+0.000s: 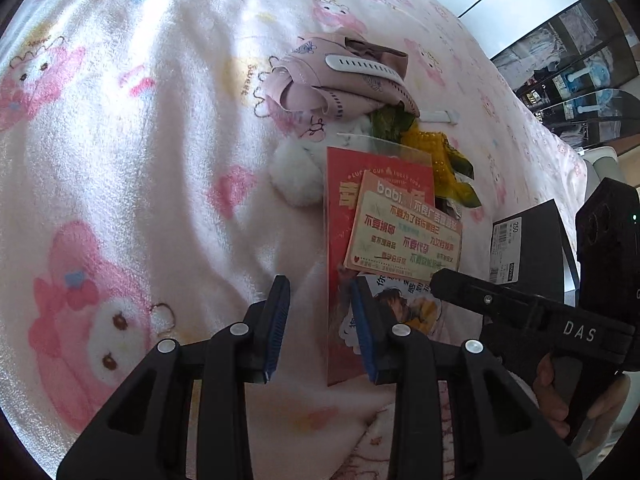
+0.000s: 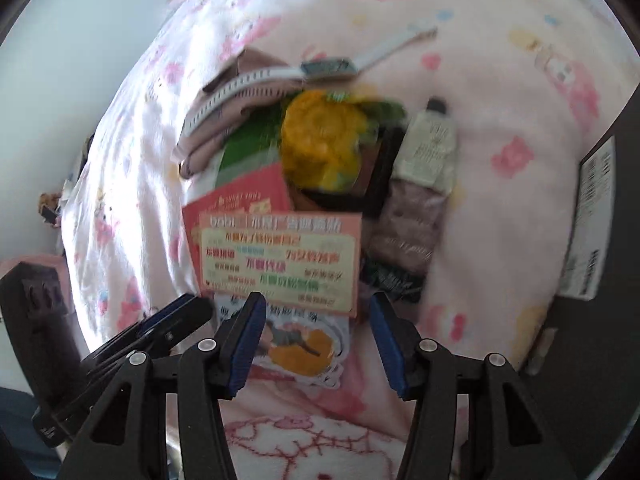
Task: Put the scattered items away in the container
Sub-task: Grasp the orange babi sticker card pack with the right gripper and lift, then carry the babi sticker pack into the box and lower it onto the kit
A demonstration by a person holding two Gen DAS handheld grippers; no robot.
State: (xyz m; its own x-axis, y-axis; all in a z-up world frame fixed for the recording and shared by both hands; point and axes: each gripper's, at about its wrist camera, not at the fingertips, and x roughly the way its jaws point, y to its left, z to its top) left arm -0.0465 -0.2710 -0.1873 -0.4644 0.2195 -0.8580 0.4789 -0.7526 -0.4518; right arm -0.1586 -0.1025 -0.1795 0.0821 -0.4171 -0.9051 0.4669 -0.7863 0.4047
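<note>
Pink cartoon-print blanket [image 1: 160, 160], red card [image 1: 340, 184], yellow-green packet [image 2: 320, 140]

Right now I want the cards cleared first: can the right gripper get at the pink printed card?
Probably yes. The right gripper stands open just short of the pink printed card, which lies on top of the pile; nothing covers its near edge.
</note>
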